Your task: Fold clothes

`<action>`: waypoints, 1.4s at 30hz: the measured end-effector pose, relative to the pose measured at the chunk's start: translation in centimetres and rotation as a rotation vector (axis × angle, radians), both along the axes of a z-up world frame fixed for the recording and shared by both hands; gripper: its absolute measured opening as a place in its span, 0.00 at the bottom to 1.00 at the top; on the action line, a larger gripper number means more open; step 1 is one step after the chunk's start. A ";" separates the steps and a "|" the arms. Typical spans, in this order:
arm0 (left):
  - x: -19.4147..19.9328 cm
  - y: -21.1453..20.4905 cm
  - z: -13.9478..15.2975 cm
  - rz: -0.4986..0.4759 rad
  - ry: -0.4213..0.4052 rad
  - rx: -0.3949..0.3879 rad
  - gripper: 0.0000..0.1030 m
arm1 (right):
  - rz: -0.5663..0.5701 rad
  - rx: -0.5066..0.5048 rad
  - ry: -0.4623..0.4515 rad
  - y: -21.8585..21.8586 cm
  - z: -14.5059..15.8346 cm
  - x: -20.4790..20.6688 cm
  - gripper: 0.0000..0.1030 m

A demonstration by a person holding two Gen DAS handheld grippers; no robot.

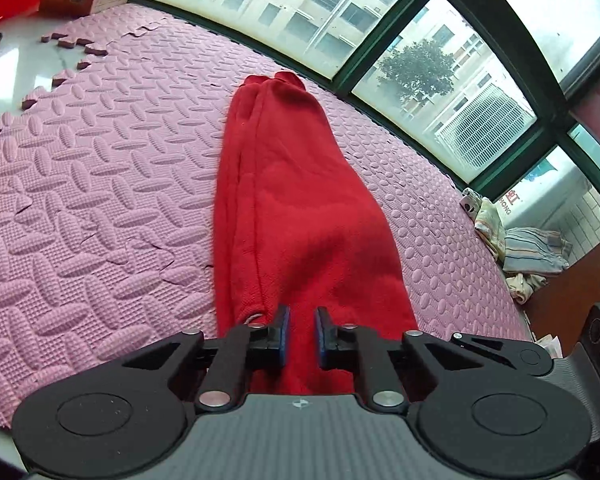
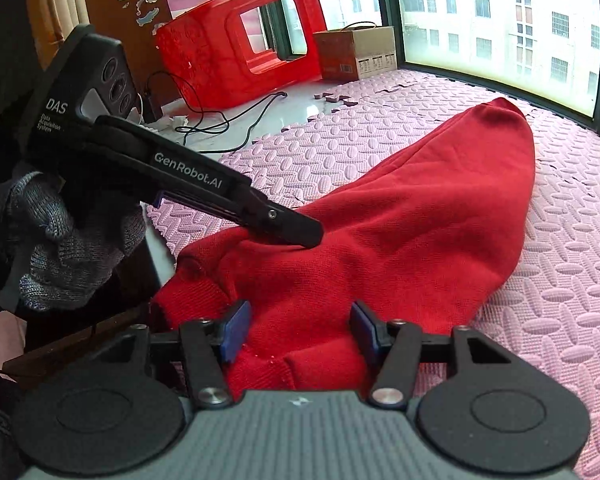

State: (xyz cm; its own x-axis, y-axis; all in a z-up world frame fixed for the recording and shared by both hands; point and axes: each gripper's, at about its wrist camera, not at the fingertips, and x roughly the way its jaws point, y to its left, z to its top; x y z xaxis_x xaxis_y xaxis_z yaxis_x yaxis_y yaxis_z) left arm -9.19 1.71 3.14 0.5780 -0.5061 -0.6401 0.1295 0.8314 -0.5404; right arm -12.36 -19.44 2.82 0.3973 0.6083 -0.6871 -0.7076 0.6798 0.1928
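A red knit garment [image 1: 296, 200] lies folded into a long narrow strip on the pink foam mat [image 1: 100, 184], running away toward the window. My left gripper [image 1: 302, 334] hovers over its near end with the jaws a small gap apart and nothing between them. In the right wrist view the garment [image 2: 400, 232] spreads ahead, and the left gripper [image 2: 296, 232] rests its tips on the cloth. My right gripper [image 2: 298, 330] is open wide over the garment's near folded edge, one finger on each side of it.
A red plastic stool [image 2: 244, 40], a cardboard box [image 2: 356, 54] and black cables [image 2: 236, 120] lie on the white floor beyond the mat. Loose mat pieces [image 1: 76, 46] sit at its edge. Folded striped cloths [image 1: 528, 248] lie at the right. Windows border the far side.
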 end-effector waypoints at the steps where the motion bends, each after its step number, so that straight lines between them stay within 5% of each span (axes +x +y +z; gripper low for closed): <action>1: -0.1 0.2 0.1 0.006 0.002 -0.006 0.14 | 0.004 0.000 0.002 0.0 0.0 0.1 0.56; 6: 1.5 -1.2 2.1 -0.006 -0.067 0.062 0.15 | 0.024 -0.008 0.005 -0.1 0.1 0.3 0.58; 15: 4.9 -2.5 0.4 0.041 -0.013 0.258 0.14 | 0.024 0.025 0.049 -0.5 0.1 1.0 0.59; 22: 4.5 -2.0 0.4 0.062 -0.013 0.238 0.14 | -0.105 0.065 0.007 -3.3 2.8 5.5 0.58; 27: 4.5 -1.7 0.8 0.079 -0.015 0.225 0.14 | -0.191 0.034 -0.011 -4.1 1.5 10.0 0.58; 42: 8.6 -1.7 3.3 0.060 -0.086 0.211 0.26 | -0.073 0.013 0.014 -0.1 -0.4 14.4 0.60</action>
